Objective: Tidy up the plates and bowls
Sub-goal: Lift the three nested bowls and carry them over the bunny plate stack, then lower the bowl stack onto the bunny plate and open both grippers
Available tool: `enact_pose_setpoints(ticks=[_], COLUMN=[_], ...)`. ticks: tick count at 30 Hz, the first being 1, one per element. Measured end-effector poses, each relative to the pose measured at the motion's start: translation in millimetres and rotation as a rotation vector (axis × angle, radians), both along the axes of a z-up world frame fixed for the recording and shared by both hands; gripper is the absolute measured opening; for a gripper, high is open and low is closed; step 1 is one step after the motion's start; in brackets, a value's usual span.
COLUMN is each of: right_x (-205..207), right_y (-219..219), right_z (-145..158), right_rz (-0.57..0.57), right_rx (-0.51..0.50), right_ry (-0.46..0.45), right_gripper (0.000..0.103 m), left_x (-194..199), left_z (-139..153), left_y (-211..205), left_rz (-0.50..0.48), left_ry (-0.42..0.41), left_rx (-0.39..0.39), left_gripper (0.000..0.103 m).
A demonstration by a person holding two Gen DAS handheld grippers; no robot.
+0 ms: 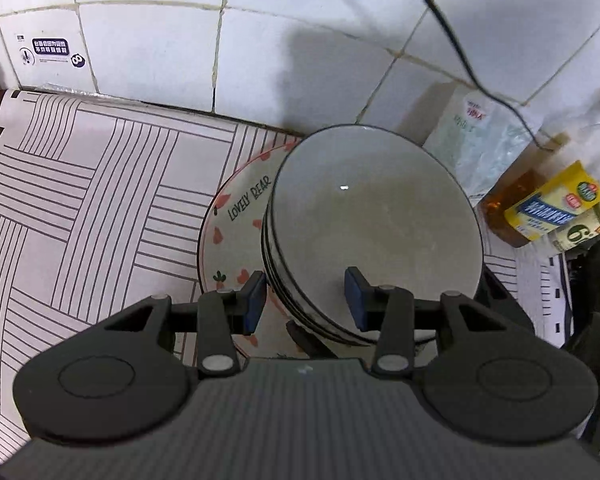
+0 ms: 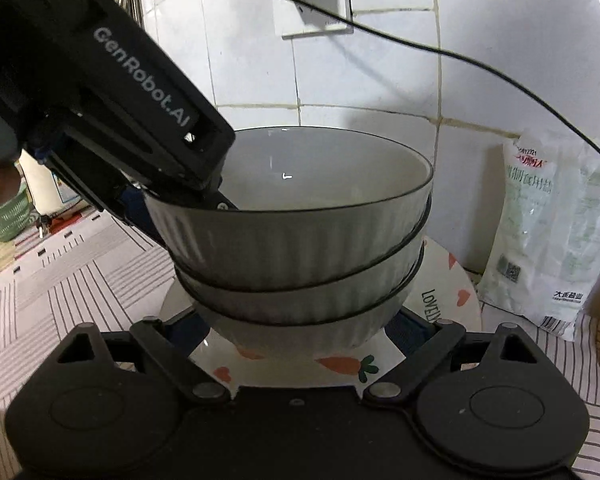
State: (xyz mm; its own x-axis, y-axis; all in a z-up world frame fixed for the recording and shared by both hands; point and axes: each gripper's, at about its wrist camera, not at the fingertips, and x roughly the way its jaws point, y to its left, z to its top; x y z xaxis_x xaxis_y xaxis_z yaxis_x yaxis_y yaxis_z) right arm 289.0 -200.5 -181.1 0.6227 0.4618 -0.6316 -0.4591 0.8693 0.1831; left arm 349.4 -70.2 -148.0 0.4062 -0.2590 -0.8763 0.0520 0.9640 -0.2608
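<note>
Three bowls sit stacked on your plate by the wall; your right camera shows your left gripper straddling the top rim, pads apart, while your right gripper's grip stays hidden, can't tell

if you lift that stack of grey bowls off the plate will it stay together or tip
The stack of grey bowls is nested three deep, so probably heavy. Their glossy glaze looks slippery, and the tall stack may tip. The plate beneath could slide.

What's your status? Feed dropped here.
Left gripper astride top bowl rim, grip unclear. Right gripper flanks bottom bowl. Stack on plate. Bag close beside.
</note>
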Motion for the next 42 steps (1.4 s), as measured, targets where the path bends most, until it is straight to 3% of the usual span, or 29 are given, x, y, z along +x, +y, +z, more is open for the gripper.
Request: enact_pose_setpoints(ticks=[14, 22, 27, 42], right_x=[1, -3, -9, -64], right_y=[-5, 2, 3, -27], right_z=[-10, -13, -4, 45], right_rz=[-0.001, -0.036, -0.078, -0.250], right_rx=[-0.015, -0.053, -0.077, -0.030], right_ry=[-0.003, -0.005, 0.021, 0.061], right_gripper=[0.096, 0.096, 0.095, 0.095], left_x=[2, 1, -14, -64], left_z=[-6, -6, 9, 60], left_y=[-18, -16, -23, 1], left_rz=[-0.056, -0.047, -0.115, -0.072], left_ry=[-0.002, -0.006, -0.094, -0.130], left_rx=[0.068, 0.055, 0.143, 0.080], left_gripper=[0.040, 0.040, 0.043, 0.048])
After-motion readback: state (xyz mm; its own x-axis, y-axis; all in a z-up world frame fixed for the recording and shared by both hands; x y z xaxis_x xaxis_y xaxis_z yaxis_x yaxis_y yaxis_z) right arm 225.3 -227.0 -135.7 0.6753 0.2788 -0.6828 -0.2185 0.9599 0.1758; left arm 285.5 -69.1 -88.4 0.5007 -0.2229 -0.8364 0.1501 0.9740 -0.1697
